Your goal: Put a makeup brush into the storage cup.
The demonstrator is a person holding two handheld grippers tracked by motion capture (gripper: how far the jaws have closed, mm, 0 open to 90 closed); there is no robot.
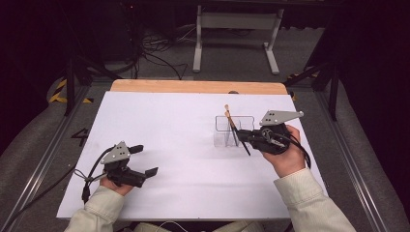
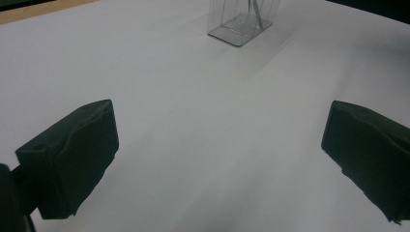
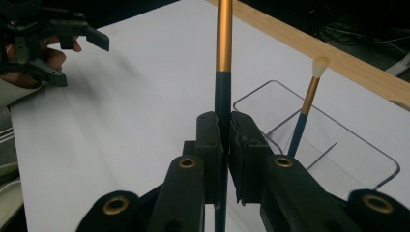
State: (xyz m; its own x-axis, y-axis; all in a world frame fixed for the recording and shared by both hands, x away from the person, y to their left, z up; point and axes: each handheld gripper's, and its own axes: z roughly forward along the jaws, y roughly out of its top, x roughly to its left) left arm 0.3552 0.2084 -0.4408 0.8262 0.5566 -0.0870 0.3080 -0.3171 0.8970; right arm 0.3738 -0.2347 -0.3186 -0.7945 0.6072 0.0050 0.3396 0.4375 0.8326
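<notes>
Right gripper (image 3: 223, 145) clenched on thin brush (image 3: 224, 58), dark handle, gold ferrule, beside clear holder (image 3: 338, 140) on worktop (image 1: 169, 125). Right gripper view reveals second cream-tipped brush (image 3: 305, 111) inside. Left gripper (image 2: 217, 159) released.

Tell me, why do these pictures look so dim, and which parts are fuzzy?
High view: the white table is lit while the room around it is dark; the clear holder is faint. Left gripper view: its open tongs are soft, near blurs. Right gripper view: the held brush is sharp, the far hand hazy.
</notes>
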